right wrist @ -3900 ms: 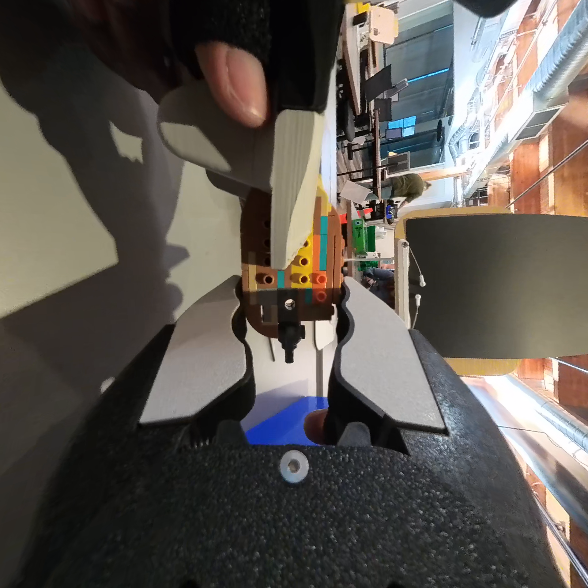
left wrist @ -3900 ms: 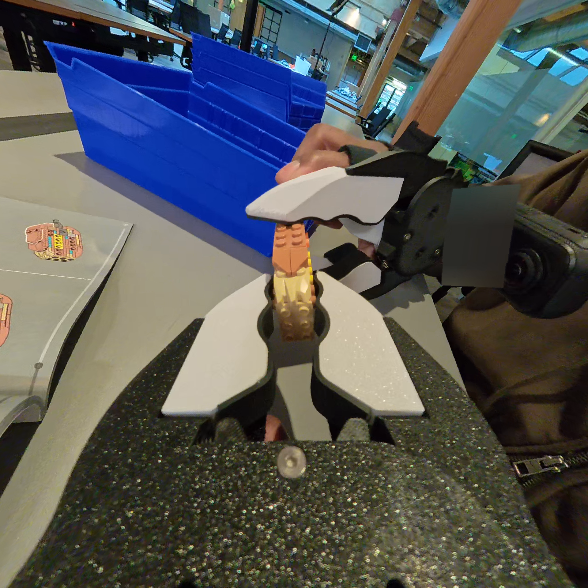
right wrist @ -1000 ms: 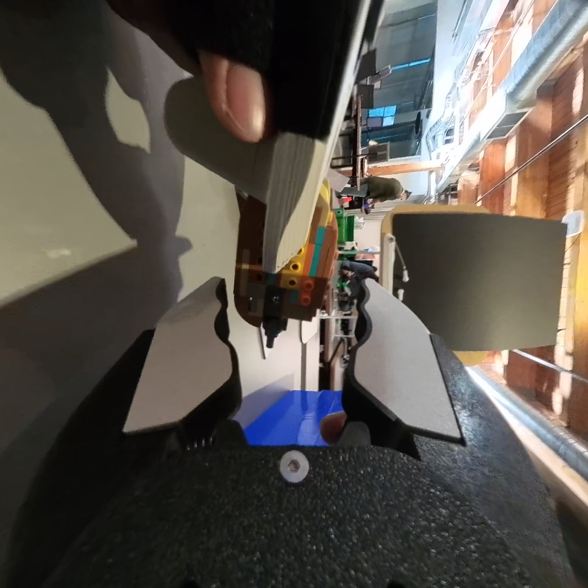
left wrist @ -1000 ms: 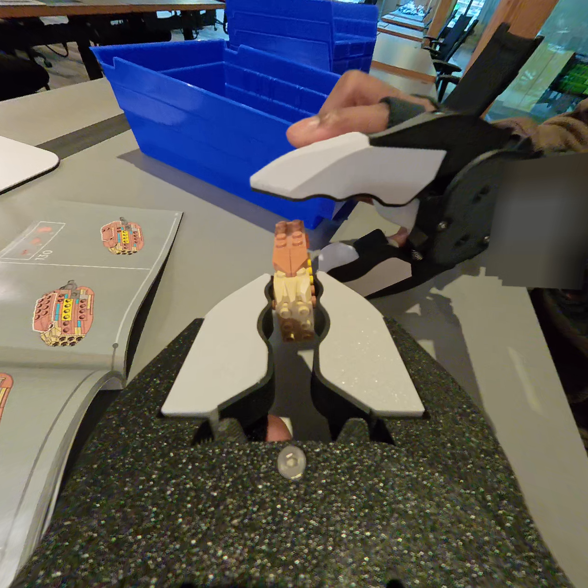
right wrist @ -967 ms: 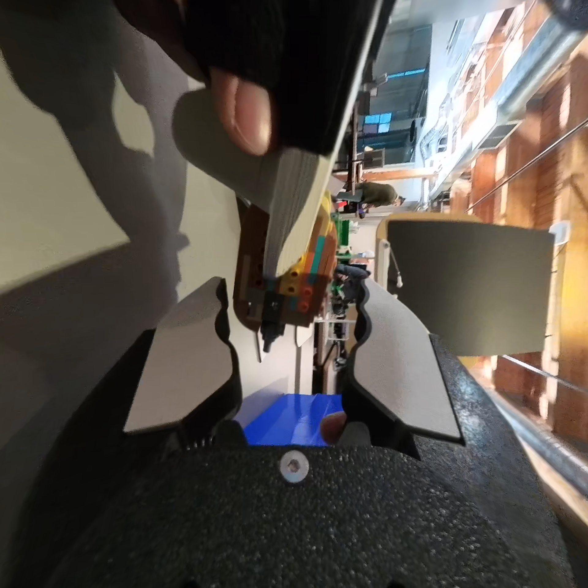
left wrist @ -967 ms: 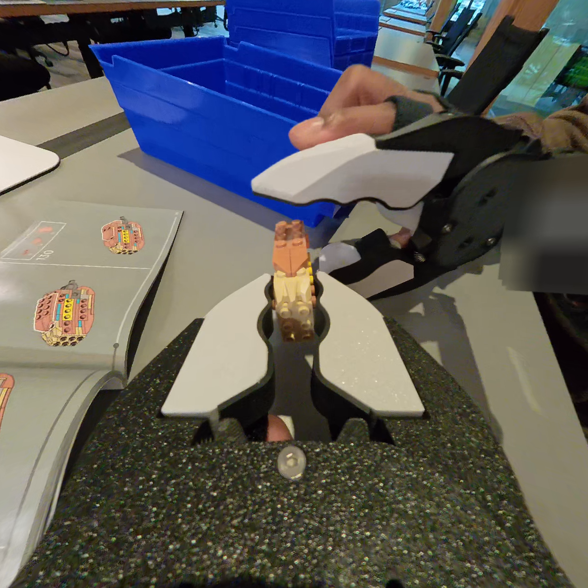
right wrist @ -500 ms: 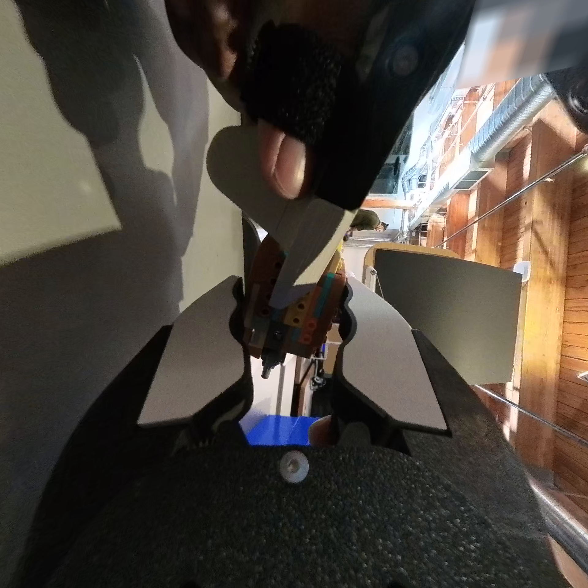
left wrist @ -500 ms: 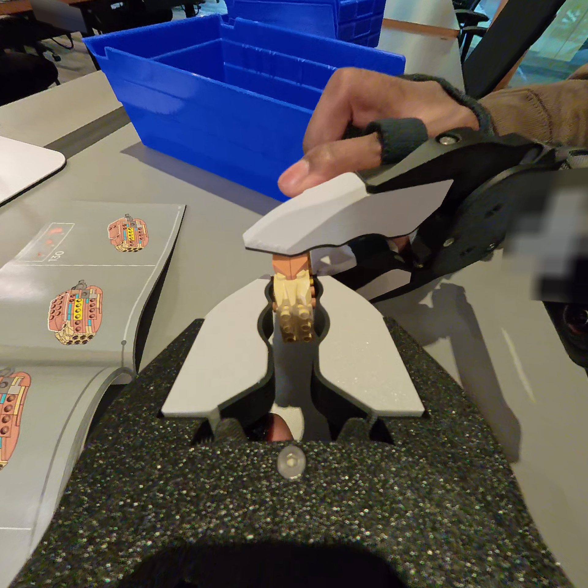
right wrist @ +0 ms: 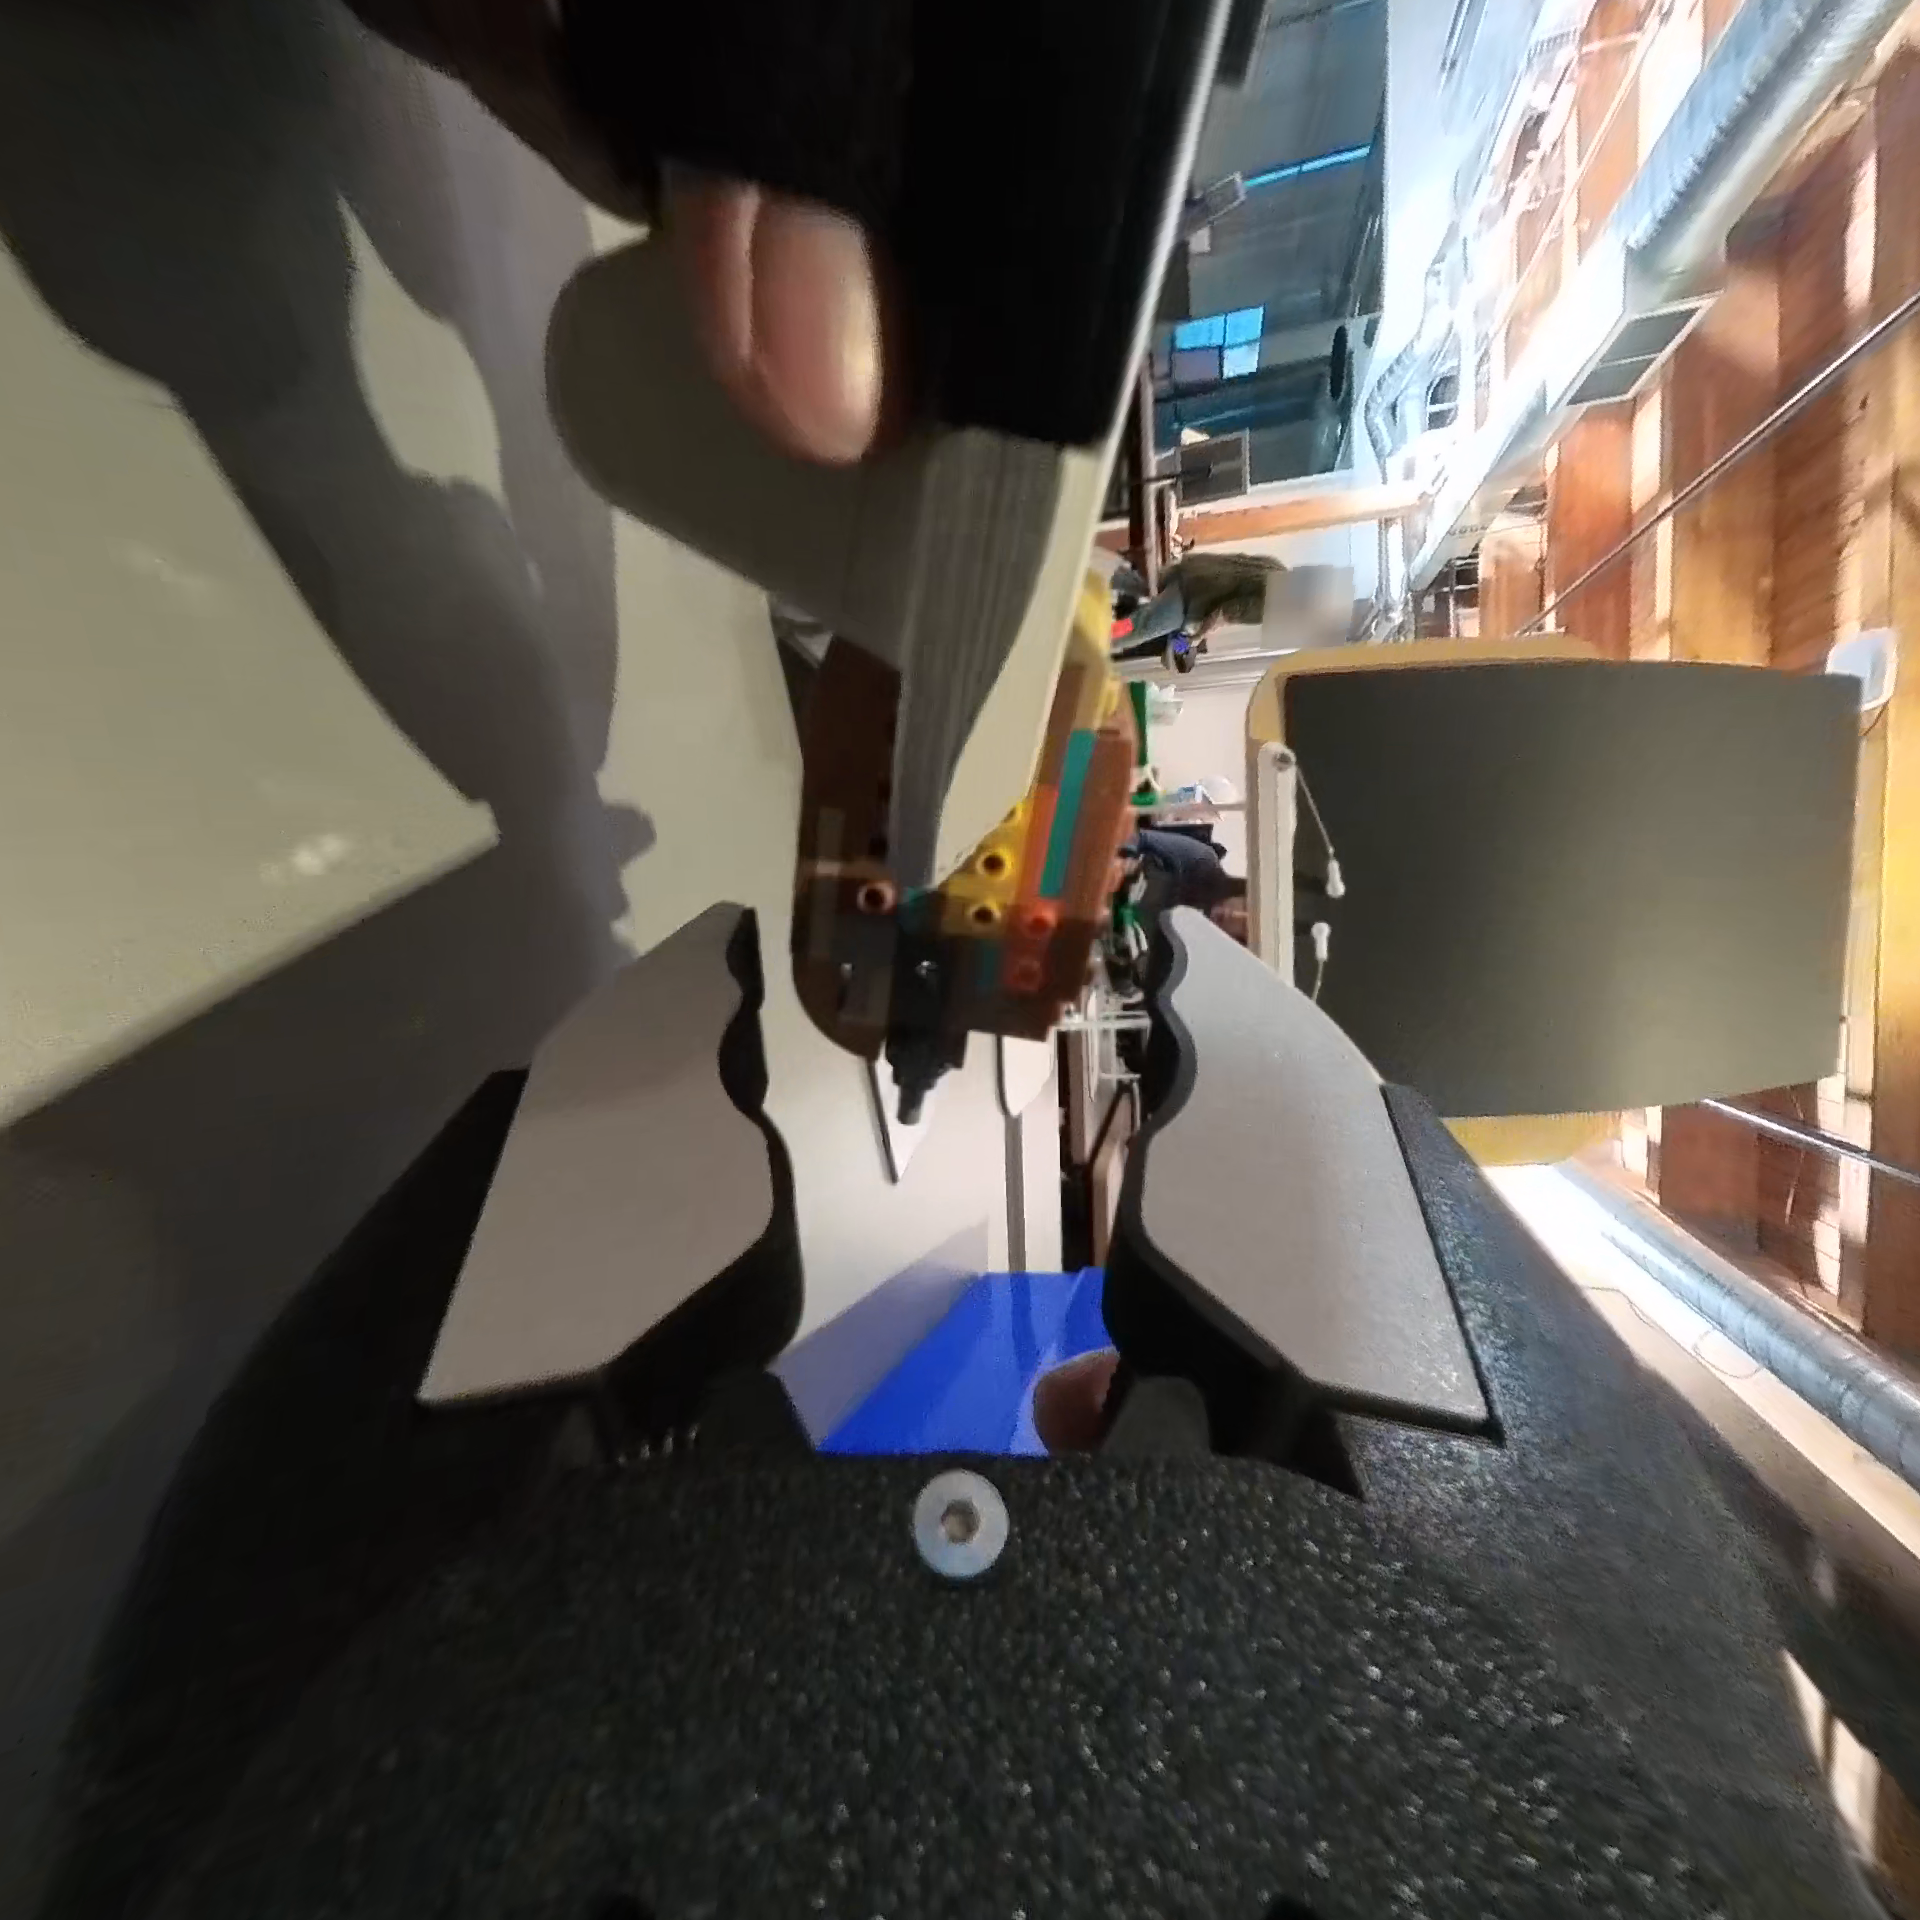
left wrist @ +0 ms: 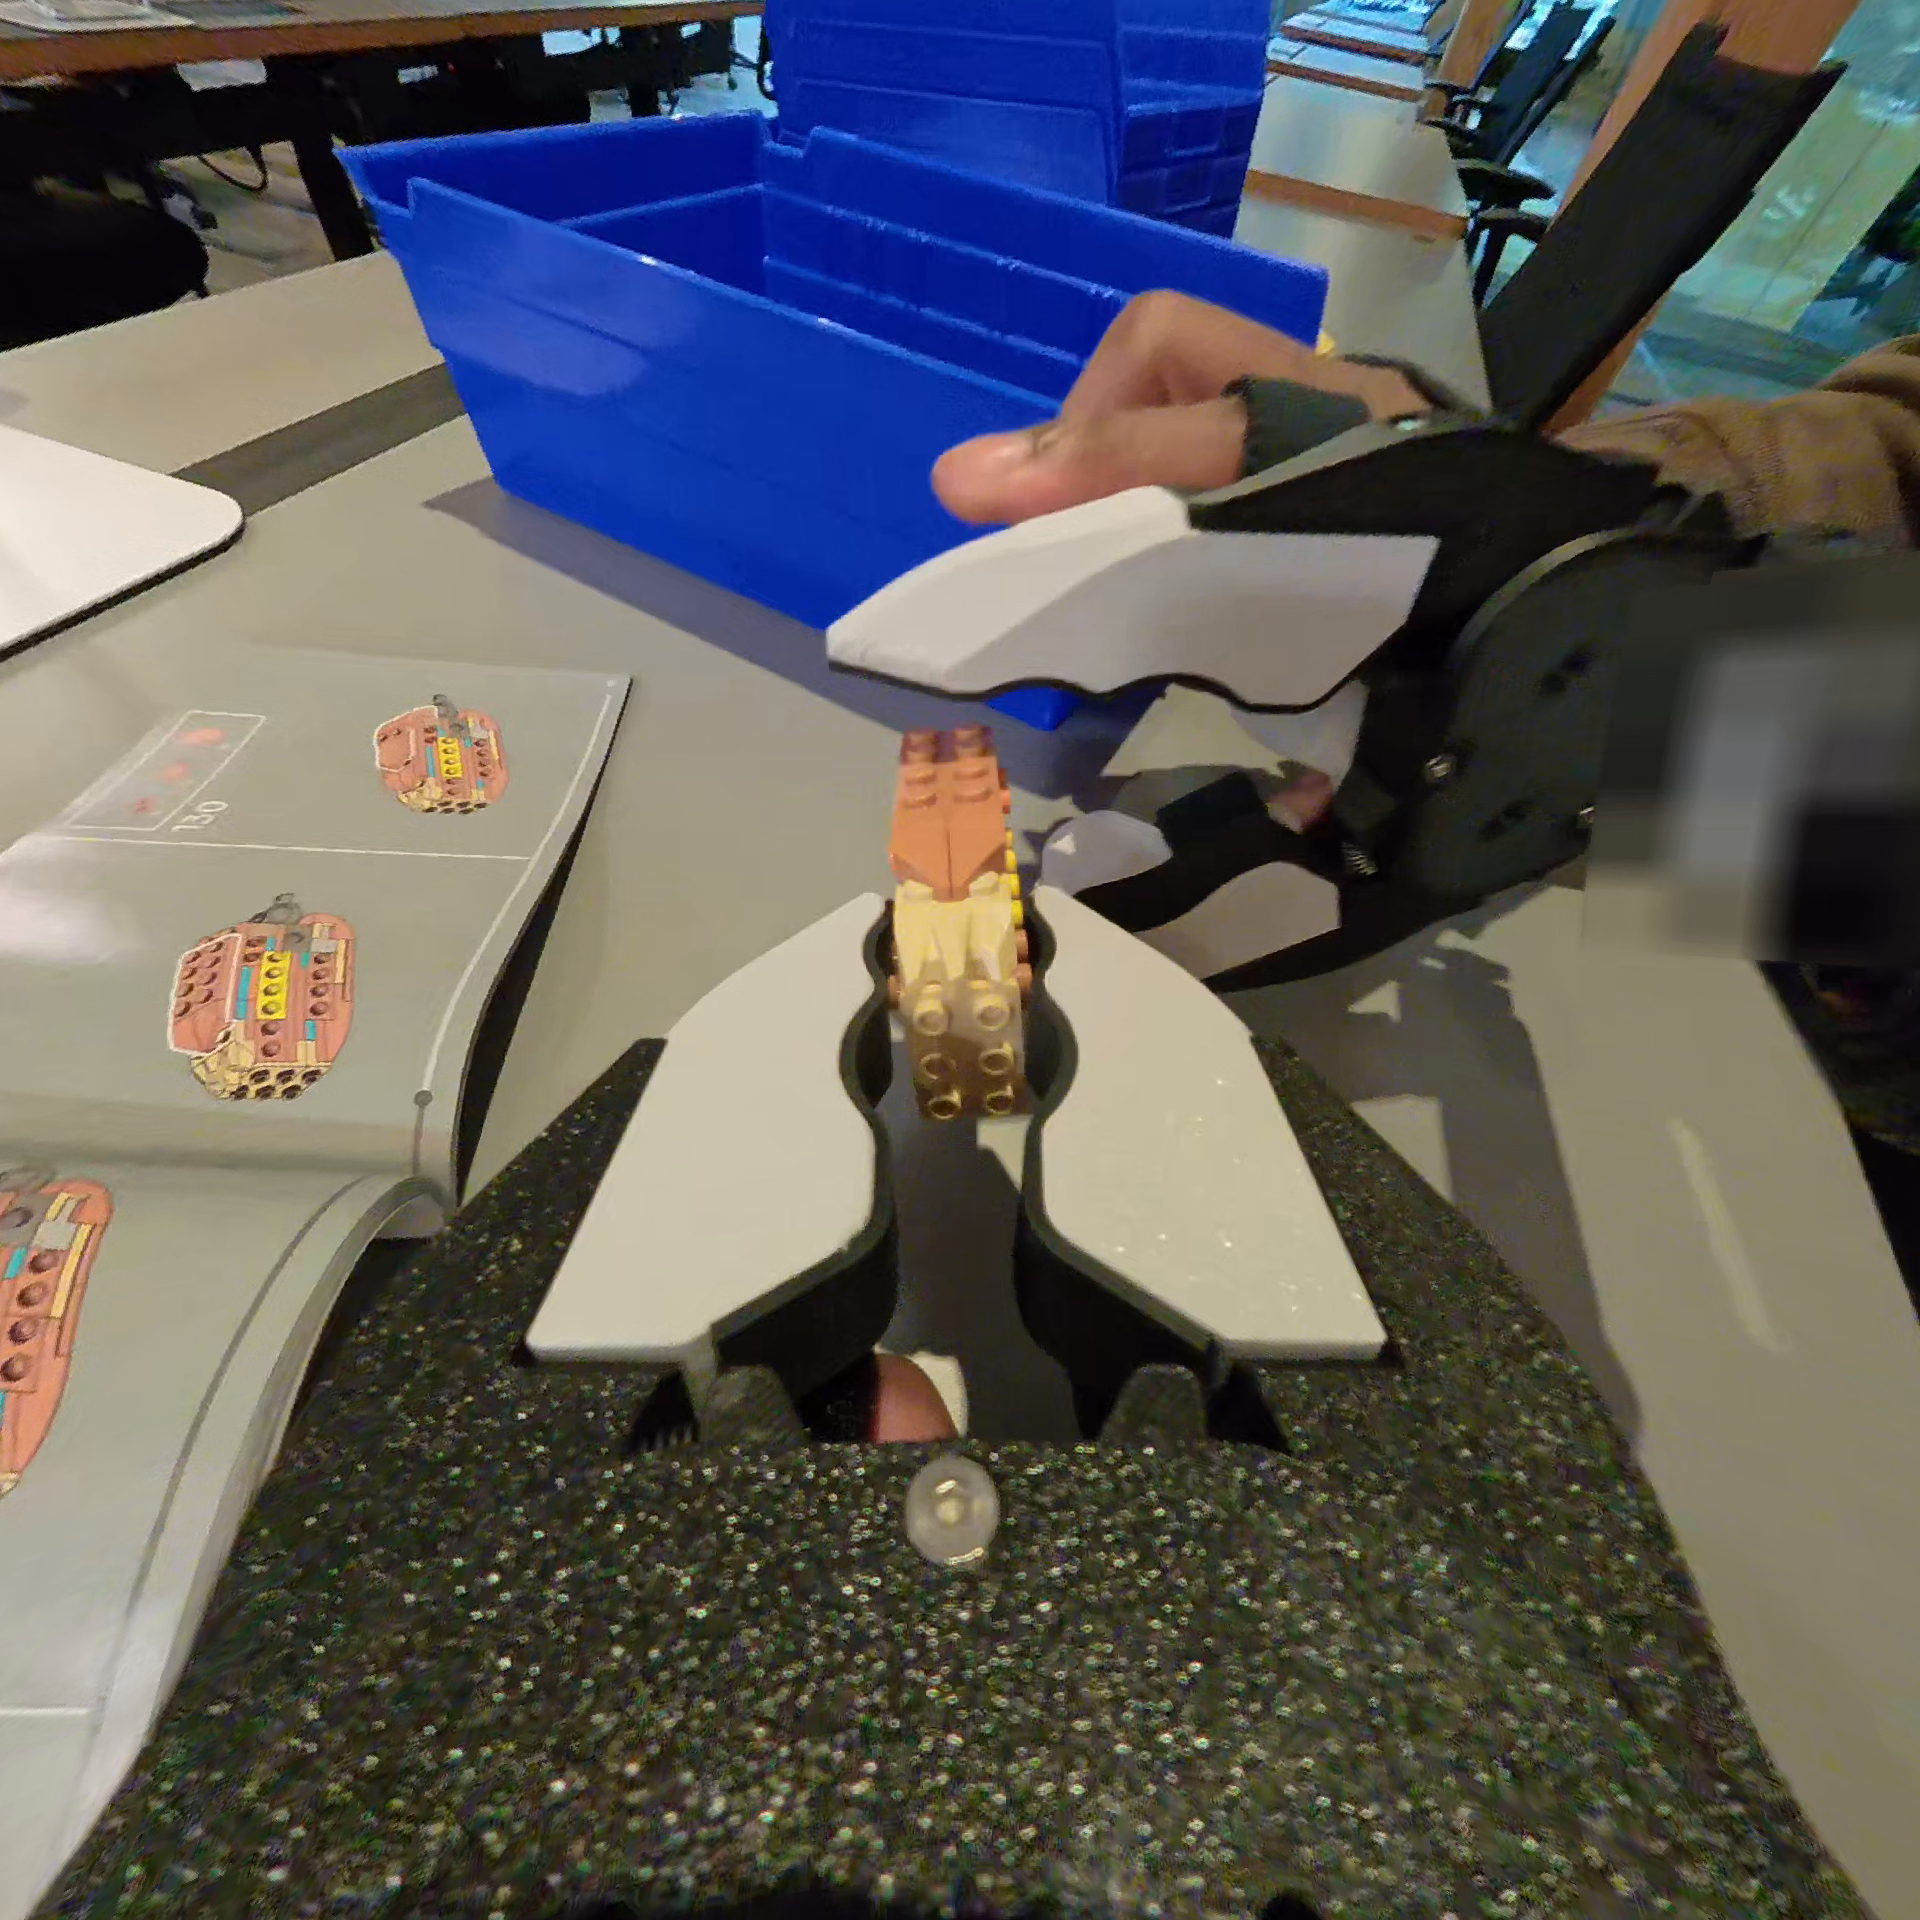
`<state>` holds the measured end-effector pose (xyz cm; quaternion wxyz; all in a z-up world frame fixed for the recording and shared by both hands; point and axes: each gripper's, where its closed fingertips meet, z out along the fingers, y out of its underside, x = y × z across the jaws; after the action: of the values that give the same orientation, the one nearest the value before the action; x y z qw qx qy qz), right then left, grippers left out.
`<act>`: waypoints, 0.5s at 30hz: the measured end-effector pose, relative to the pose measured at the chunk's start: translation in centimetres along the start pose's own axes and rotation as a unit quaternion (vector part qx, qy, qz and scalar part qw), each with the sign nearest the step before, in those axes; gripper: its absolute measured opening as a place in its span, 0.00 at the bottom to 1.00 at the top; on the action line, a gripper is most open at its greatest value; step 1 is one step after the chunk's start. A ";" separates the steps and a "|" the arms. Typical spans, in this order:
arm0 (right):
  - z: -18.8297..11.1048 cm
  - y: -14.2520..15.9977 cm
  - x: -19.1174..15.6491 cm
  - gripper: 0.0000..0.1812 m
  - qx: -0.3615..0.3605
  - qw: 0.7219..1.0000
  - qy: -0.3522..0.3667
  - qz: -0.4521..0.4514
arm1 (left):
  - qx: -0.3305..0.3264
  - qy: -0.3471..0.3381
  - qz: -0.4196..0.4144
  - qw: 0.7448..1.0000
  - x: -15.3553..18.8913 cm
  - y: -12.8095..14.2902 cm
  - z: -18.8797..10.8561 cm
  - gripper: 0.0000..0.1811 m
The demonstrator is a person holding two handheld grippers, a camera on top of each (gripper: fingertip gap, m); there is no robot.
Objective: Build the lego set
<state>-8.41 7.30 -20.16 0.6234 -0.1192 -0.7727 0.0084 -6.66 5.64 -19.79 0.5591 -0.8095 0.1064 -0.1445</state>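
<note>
— Jaws first: what has my left gripper (left wrist: 961, 935) got?

— Both left jaws are clenched on the lego model (left wrist: 956, 914), pressing its tan and brown flanks. I see it edge-on in the left wrist view, lifted clear of the grey table (left wrist: 727, 727), its orange end sticking out at 12 o'clock past the fingertips.

— And my right gripper (right wrist: 956, 956)?

— Released. Its jaws stand wide apart, one on each side of the model's near end without touching it. In the right wrist view the model (right wrist: 1039, 883) shows its studded face, yellow, teal and orange, with a small black piece pointing back toward the camera.

— Where does the right gripper sit from the left camera?

— At 2 o'clock, lying on its side; its upper finger (left wrist: 1122, 613) hovers just above the orange end with a gap showing, and a person's thumb (left wrist: 1039, 468) rests on that finger.

— Anything else on the table?

— An open instruction booklet (left wrist: 312, 883) at 9 o'clock, and a blue bin (left wrist: 727, 416) at 12 o'clock, behind the model.
</note>
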 end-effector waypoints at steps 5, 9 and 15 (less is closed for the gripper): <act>-0.3 0.1 0.0 0.30 0.003 1.000 0.007 -0.011 | 0.007 0.022 0.016 1.000 0.9 -0.1 0.0 0.12; -0.2 0.2 -0.2 0.30 0.002 1.000 0.002 -0.024 | 0.000 0.024 0.014 1.000 0.8 0.3 0.2 0.12; -0.3 0.5 -0.9 0.35 -0.004 1.000 -0.015 0.010 | -0.009 -0.003 0.019 1.000 0.2 0.5 0.2 0.12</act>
<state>-7.81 7.59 -21.03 0.6109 -0.1293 -0.7810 0.0139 -6.45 5.56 -20.31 0.5547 -0.8128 0.1215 -0.1302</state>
